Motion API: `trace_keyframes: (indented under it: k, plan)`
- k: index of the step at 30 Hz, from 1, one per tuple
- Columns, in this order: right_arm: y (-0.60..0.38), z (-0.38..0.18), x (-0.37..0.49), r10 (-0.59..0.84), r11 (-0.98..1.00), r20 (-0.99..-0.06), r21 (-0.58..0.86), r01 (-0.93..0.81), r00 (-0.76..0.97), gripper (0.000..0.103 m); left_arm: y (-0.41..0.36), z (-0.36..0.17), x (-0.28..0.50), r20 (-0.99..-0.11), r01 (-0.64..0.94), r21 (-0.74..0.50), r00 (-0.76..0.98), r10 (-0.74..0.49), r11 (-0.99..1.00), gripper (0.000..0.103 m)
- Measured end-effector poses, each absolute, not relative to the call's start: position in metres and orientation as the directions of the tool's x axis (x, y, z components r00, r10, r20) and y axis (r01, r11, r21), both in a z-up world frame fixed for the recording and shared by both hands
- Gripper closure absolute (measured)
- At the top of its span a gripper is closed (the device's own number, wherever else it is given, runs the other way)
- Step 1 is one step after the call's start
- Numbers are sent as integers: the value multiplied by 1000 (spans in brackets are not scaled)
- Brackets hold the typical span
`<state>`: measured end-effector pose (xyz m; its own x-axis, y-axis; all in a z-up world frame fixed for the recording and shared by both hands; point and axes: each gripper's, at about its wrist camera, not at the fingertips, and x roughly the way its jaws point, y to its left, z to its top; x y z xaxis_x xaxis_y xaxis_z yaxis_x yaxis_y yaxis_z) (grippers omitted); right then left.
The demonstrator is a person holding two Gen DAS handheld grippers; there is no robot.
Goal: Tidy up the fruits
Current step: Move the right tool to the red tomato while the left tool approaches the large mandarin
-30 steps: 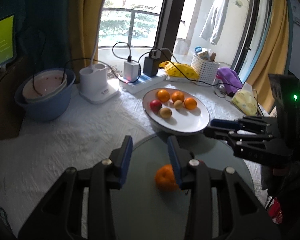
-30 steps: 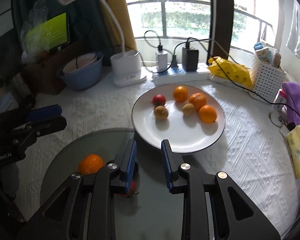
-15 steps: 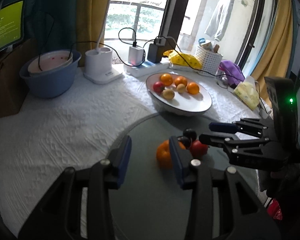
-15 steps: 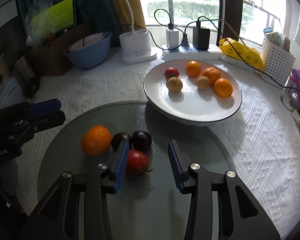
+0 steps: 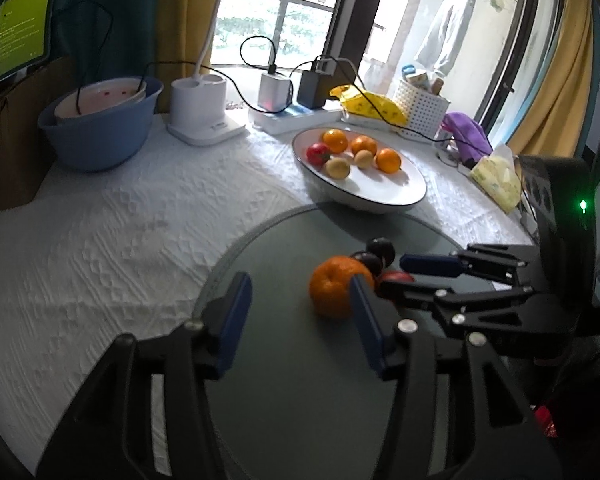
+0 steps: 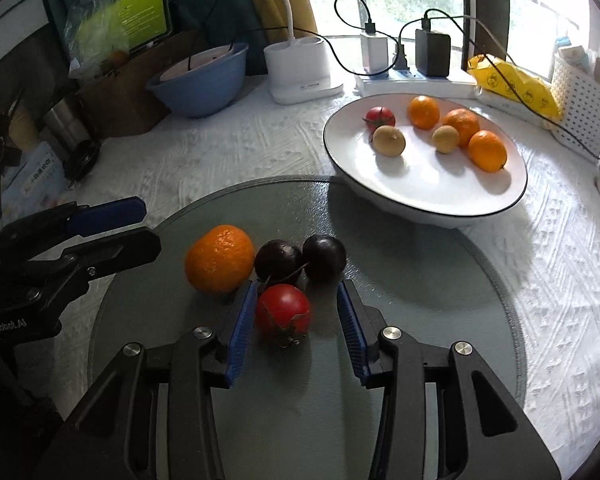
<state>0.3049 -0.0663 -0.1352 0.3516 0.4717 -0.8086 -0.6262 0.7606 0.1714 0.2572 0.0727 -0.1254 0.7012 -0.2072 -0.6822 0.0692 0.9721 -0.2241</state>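
A red tomato [image 6: 283, 311] lay on the round grey glass disc [image 6: 440, 280] at the near side of the table, between the jaws of the right gripper [image 6: 297, 322]. The left pad stood touching or just beside it; the right pad stood clear. Those jaws had just been opening and stood apart, gripping nothing. Just beyond the tomato sat two dark plums [image 6: 302, 258], touching each other, and left of them a large orange [image 6: 219, 258], touching the nearer plum.

The left gripper [image 5: 300, 312] stood beside the orange [image 5: 337, 291], its jaws apart and just been opening; the right pad was at the orange's side, the left pad clear of it.

Farther off, right of centre, a white plate [image 6: 440, 196] on the white tablecloth [image 6: 220, 148] held three oranges, a red tomato and two tan fruits. A blue bowl [image 6: 204, 88] stood far left.
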Motion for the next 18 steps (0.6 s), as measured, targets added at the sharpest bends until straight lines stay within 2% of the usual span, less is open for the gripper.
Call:
trace_keyframes:
  k: [6, 10, 18]
  plan:
    - [-67, -142, 298, 485, 748, -810, 188, -636, 330, 60, 66, -127, 263, -688, 78, -216, 695, -209, 973, 50]
    - [-71, -138, 295, 506, 739, -799, 207, -641, 325, 73, 58, -126, 267, -688, 95, -211, 693, -217, 973, 50]
    - [-80, -131, 291, 505, 754, -788, 206, -624, 350, 73, 47, -131, 276, -702, 98, -219, 675, -226, 971, 50]
